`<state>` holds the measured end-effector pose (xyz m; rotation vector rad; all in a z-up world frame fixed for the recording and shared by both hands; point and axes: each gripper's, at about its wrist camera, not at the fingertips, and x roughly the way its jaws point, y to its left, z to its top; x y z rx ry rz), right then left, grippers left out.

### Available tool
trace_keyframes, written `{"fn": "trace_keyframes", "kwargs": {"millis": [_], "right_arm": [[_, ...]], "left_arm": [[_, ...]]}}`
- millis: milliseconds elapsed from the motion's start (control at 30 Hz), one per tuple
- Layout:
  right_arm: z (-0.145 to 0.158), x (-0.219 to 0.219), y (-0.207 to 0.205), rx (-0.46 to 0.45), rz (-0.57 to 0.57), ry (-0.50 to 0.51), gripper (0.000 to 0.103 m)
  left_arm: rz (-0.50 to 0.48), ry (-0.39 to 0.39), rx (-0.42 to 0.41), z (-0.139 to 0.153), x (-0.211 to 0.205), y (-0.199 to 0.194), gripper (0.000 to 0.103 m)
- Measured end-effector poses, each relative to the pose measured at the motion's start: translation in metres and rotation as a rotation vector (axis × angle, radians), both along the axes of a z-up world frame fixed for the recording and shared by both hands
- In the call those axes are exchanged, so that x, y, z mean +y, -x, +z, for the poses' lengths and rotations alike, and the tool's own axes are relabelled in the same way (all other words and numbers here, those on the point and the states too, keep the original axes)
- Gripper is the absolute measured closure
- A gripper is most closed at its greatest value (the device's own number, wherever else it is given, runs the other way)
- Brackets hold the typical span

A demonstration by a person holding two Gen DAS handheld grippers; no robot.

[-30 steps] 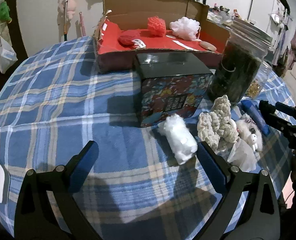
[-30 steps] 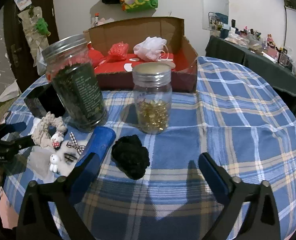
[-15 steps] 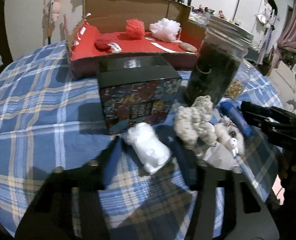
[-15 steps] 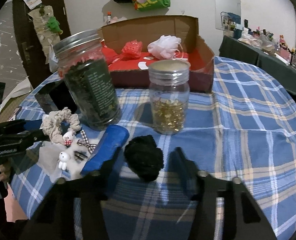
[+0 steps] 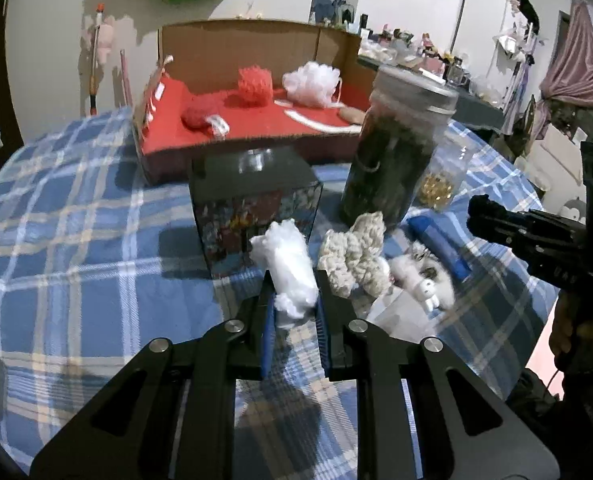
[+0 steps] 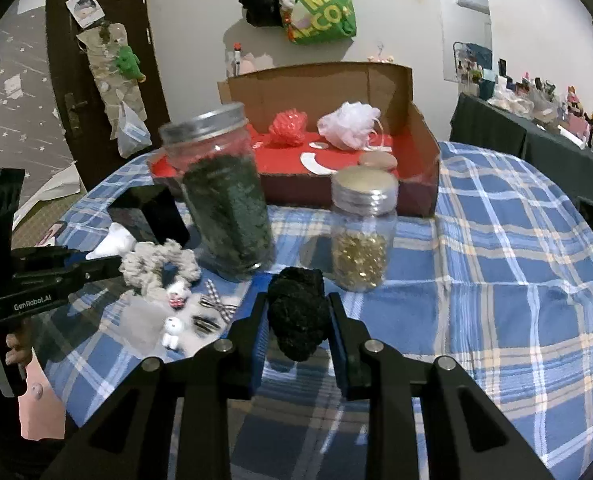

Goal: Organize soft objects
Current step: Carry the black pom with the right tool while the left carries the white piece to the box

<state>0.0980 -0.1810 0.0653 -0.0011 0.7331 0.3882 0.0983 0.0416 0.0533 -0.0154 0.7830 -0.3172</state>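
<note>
White fluff is the risk in the left wrist view: the white cotton wad [image 5: 290, 270] at the centre of the frame is pinched only at its near end by the left gripper [image 5: 294, 300], and most of it sticks out beyond the tips toward the dark printed box [image 5: 256, 208] just behind. Such loose fibre could tear or slide out, I judge, if it is lifted quickly, and the free end could brush the box or the cream crocheted scrunchie [image 5: 354, 256] just to its right and drag it along. The cardboard box with the red lining [image 5: 256, 128], at upper centre, already holds a red mesh puff [image 5: 254, 82] and a white mesh puff [image 5: 312, 82], so it looks to be the goal; the tall jar of dark leaves [image 5: 392, 152] stands near the way there and could be knocked. This gripper is clenched on the wad, which looks raised off the blue plaid bench [image 5: 76, 240].

Black foam-like stuff fills the middle of the right wrist view: a black soft lump [image 6: 298, 314] sits between the fingers of the right gripper [image 6: 296, 320], whose jaws are closing, with both pads pressed to its sides. It is squashy, so it may bulge out and slip. The small jar of gold pieces [image 6: 362, 232] stands just behind it, near enough to be tipped on the way up.
</note>
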Motion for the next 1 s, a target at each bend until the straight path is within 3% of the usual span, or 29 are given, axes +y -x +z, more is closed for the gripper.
{"fn": "trace_keyframes", "kwargs": {"millis": [367, 500, 733, 1000], "right_arm": [[0.011, 0.012, 0.008, -0.025, 0.039, -0.019, 0.073], [0.011, 0.017, 0.008, -0.019, 0.057, -0.029, 0.073], [0.006, 0.026, 0.009, -0.006, 0.081, -0.028, 0.073], [0.004, 0.021, 0.010, -0.003, 0.062, -0.023, 0.073]], "left_arm": [[-0.058, 0.036, -0.036, 0.017, -0.013, 0.009, 0.087], [-0.106, 0.085, -0.018, 0.017, -0.021, 0.008, 0.087], [-0.144, 0.101, 0.005, 0.010, -0.036, 0.008, 0.087], [-0.124, 0.102, 0.003, 0.010, -0.027, 0.010, 0.087]]}}
